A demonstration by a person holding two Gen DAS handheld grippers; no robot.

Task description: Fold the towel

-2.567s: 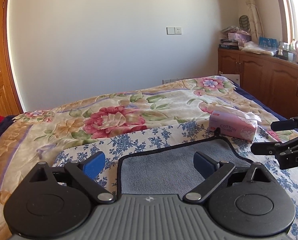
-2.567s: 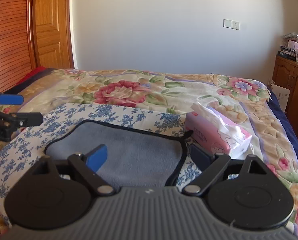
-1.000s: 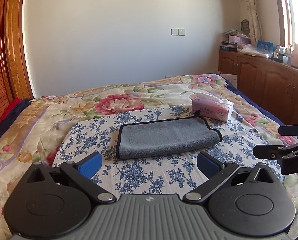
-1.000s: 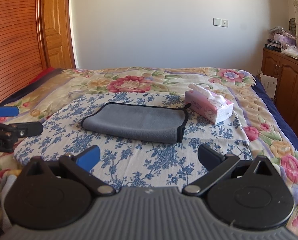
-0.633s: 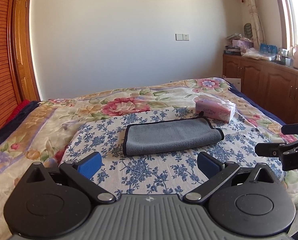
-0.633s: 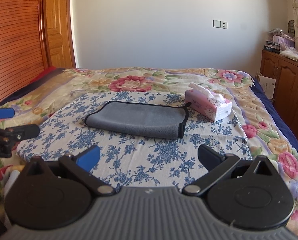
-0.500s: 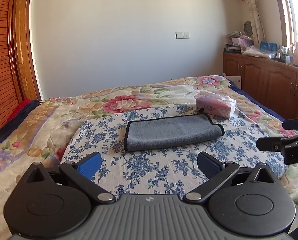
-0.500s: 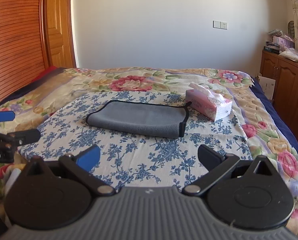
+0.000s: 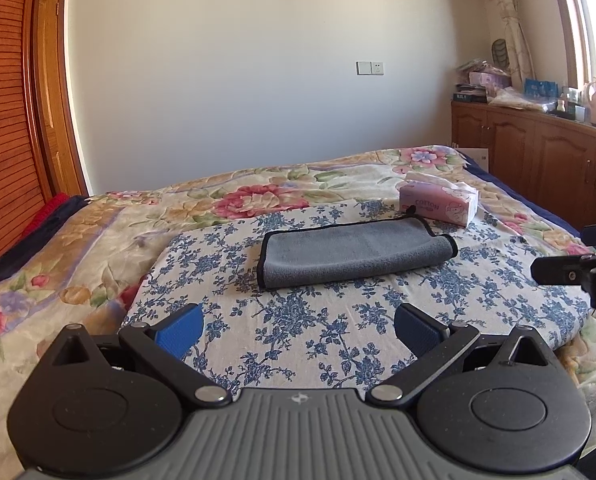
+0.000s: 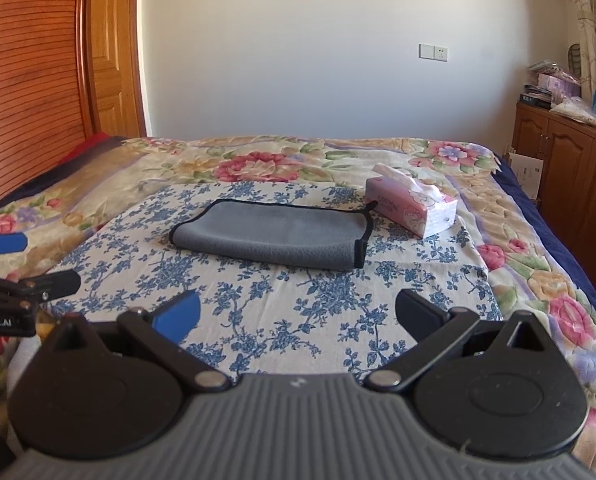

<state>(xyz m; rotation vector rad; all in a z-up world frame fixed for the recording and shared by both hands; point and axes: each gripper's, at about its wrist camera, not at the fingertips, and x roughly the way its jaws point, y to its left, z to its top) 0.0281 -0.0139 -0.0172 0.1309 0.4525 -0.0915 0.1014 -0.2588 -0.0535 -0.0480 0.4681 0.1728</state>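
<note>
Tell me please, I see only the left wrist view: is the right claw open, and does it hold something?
Observer: The right claw is wide open and empty. It hangs over the blue floral cloth, short of the towel.
Operator: And how does my left claw look from that side?
Observer: The left claw shows at the left edge of the right wrist view. It is open, near the cloth's left border, and apart from the towel.
</note>
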